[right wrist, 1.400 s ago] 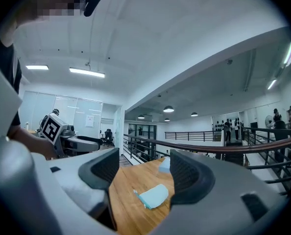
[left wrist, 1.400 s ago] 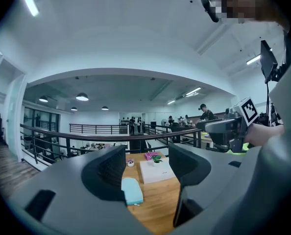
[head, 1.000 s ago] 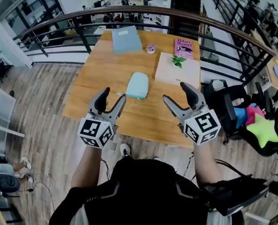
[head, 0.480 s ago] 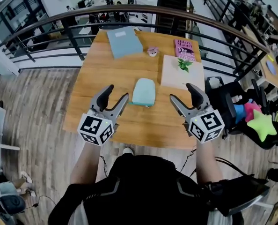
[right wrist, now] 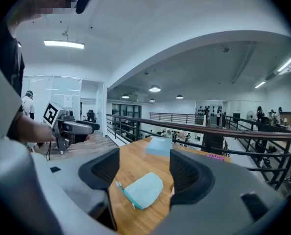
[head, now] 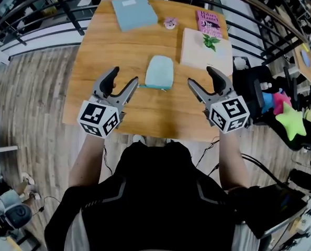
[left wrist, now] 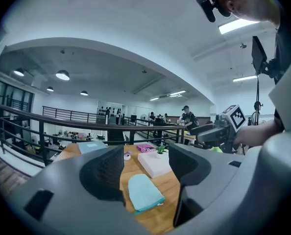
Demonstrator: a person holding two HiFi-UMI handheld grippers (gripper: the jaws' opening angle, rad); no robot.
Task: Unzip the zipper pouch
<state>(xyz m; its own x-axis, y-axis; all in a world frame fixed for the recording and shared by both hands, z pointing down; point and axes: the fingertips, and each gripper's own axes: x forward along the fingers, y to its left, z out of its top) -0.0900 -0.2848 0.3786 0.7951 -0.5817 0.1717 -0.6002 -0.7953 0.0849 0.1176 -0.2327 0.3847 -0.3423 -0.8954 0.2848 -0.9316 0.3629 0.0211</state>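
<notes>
Zipper pouch [head: 159,72] lies clear of left gripper [head: 124,76], opening empty, right gripper [head: 200,75] spread empty.

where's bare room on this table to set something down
Bare wood: the table's left half, from the blue folder to the near edge, left of the teal pouch; also the strip before it. Crowded: far right corner, pink book by white box.

Open-plan office, mezzanine level
Wooden table [head: 113,56] meets a curved railing [right wrist: 189,128] at 12 o'clock; ceiling lights [left wrist: 62,75] and glass partitions [right wrist: 52,94] lie beyond.
</notes>
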